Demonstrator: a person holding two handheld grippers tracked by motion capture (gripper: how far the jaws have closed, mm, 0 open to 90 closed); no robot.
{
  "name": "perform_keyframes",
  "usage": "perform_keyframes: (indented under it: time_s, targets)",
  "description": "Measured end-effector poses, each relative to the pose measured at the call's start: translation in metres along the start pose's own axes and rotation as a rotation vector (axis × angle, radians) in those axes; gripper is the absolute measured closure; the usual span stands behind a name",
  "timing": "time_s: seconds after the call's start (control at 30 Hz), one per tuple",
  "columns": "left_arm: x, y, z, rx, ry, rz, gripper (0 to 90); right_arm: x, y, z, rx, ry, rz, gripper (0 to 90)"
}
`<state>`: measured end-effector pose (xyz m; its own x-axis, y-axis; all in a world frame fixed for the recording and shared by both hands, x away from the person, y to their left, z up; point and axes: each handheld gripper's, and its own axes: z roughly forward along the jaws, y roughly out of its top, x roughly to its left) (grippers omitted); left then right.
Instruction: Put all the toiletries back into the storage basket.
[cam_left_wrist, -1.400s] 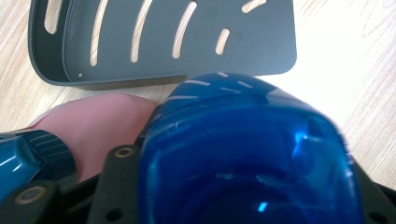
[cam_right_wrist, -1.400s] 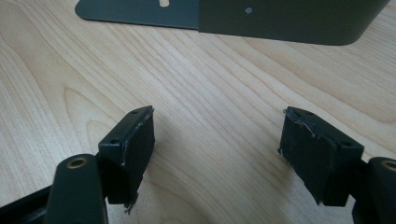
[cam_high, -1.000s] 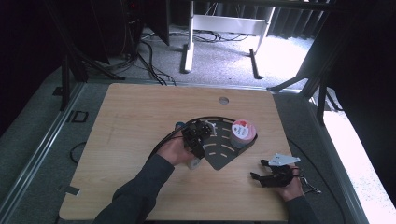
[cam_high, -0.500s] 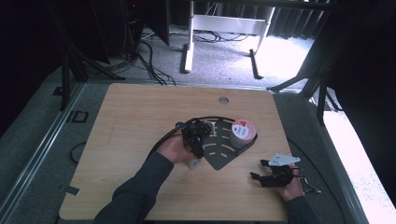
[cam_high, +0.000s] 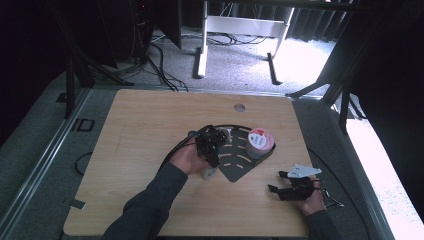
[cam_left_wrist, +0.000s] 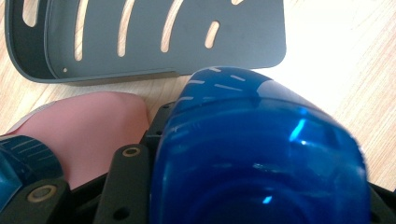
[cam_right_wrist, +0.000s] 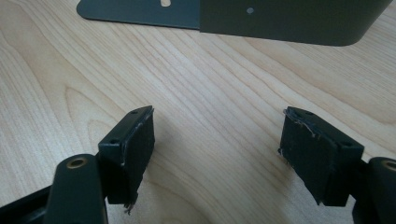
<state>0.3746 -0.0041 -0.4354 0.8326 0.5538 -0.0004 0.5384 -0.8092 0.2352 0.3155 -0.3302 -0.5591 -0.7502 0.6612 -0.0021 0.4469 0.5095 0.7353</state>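
The left tool (cam_high: 212, 150) has just been closing on a blue-capped container (cam_left_wrist: 257, 154) beside the dark slotted tray (cam_high: 240, 162). The cap is rounded, so it may slip out. The right tool (cam_right_wrist: 217, 154), near the counter's (cam_high: 150, 130) right edge, is spread and empty.

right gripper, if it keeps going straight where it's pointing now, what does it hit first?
Probably the dark slotted rack. The right gripper has open jaws with nothing between them, only bare wooden table ahead, then the rack's base and wall. Depth is unclear; angled down, the jaws might touch the table first.
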Motion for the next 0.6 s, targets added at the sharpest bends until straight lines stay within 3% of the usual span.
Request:
perform_keyframes:
  time_s: [0.6]
  targets:
    - [-0.0008, 0.0052, -0.0085, -0.035, -0.016, 0.005, 54.7, -0.0001, 0.0000, 0.0000, 0.000, 0.001, -0.001, 25.9]
